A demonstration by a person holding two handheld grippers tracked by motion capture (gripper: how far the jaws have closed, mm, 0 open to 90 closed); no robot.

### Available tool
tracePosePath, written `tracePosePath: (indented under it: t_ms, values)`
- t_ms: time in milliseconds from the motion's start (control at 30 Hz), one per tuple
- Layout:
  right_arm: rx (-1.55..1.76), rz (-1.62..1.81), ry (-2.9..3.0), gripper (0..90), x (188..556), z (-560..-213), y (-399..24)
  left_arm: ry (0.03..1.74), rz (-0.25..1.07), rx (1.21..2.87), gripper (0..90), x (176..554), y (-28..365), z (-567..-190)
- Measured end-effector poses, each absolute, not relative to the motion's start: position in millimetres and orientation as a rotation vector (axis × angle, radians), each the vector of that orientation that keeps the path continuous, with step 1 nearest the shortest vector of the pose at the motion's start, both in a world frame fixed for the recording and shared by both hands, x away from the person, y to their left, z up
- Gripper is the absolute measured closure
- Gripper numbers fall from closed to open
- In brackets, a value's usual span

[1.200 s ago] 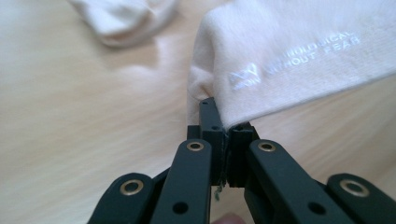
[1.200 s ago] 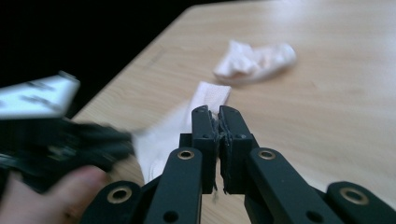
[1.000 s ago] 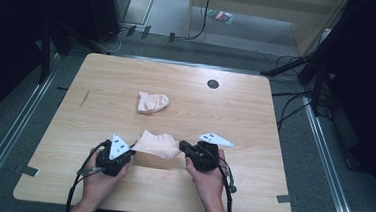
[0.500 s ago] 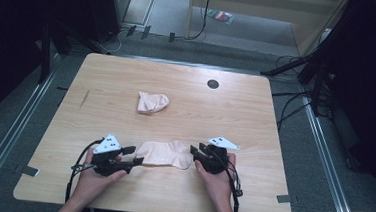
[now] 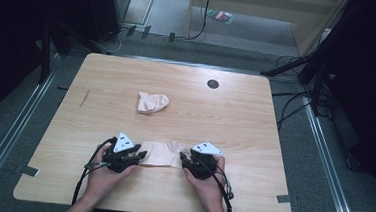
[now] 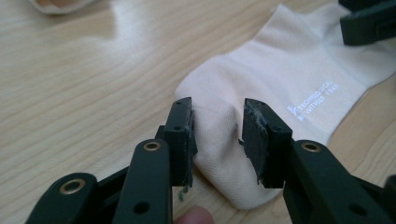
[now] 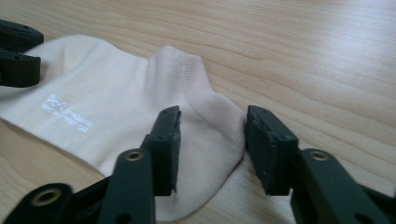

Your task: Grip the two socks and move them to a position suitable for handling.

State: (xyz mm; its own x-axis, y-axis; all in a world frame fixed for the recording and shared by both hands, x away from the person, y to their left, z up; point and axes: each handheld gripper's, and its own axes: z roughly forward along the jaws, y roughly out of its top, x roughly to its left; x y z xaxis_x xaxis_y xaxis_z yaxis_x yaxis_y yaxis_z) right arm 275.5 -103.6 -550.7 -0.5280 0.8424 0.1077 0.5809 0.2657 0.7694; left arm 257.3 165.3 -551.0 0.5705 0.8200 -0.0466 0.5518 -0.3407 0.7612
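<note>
Pale grained wooden table (image 5: 235,124), flat ribbed cream sock (image 5: 162,153), left tool (image 6: 217,135) and right tool (image 7: 212,140) straddling its ends, jaws apart

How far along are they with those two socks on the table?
Done: one sock lies stretched out flat on the table. In hand: the left gripper and the right gripper sit at its two ends, jaws open around the fabric, not pinching it. Left: the second sock sits crumpled farther back, untouched, so probably about halfway.
</note>
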Motion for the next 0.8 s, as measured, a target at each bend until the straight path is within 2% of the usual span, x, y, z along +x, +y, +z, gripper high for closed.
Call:
tracePosePath:
  t_ms: [33, 67, 100, 133, 167, 200, 233, 467, 600, 800]
  values:
    - [1.267, 1.092, 2.211, 67.6, 272.4, -551.1, -101.1, 1.107, 0.435, 2.033, 69.5, 258.2, 165.6, -551.1]
    - [1.267, 1.092, 2.211, 67.6, 272.4, -551.1, -101.1, 1.107, 0.435, 2.033, 70.6, 258.2, 165.6, -551.1]
    - [1.249, 1.099, 2.221, 79.8, 270.1, -551.4, -100.4, 1.142, 0.422, 2.01, 72.8, 259.7, 168.5, -550.5]
    - [1.249, 1.099, 2.221, 79.8, 270.1, -551.4, -100.4, 1.142, 0.422, 2.01, 79.5, 259.7, 168.5, -550.5]
    - [1.254, 1.108, 2.225, 82.8, 269.6, -551.4, -100.4, 1.14, 0.397, 1.994, 79.5, 259.6, 170.7, -550.4]
    - [1.257, 1.11, 2.221, 84.8, 269.0, -551.3, -100.6, 1.14, 0.394, 1.99, 85.3, 259.0, 172.8, -549.5]
    - [1.282, 1.107, 2.209, 85.7, 268.0, -549.8, -101.6, 1.125, 0.396, 1.979, 87.7, 256.8, 176.2, -546.9]
    - [1.358, 1.195, 2.189, 87.7, 264.9, -533.5, -118.4, 1.125, 0.425, 1.929, 89.4, 247.2, 192.7, -532.2]
    - [1.381, 1.203, 2.193, 87.7, 260.4, -527.8, -123.7, 1.091, 0.369, 1.927, 89.3, 239.4, 191.7, -532.3]
    - [1.348, 1.194, 2.238, 86.3, 257.1, -538.7, -116.7, 1.04, 0.324, 1.976, 87.5, 233.8, 179.9, -537.4]
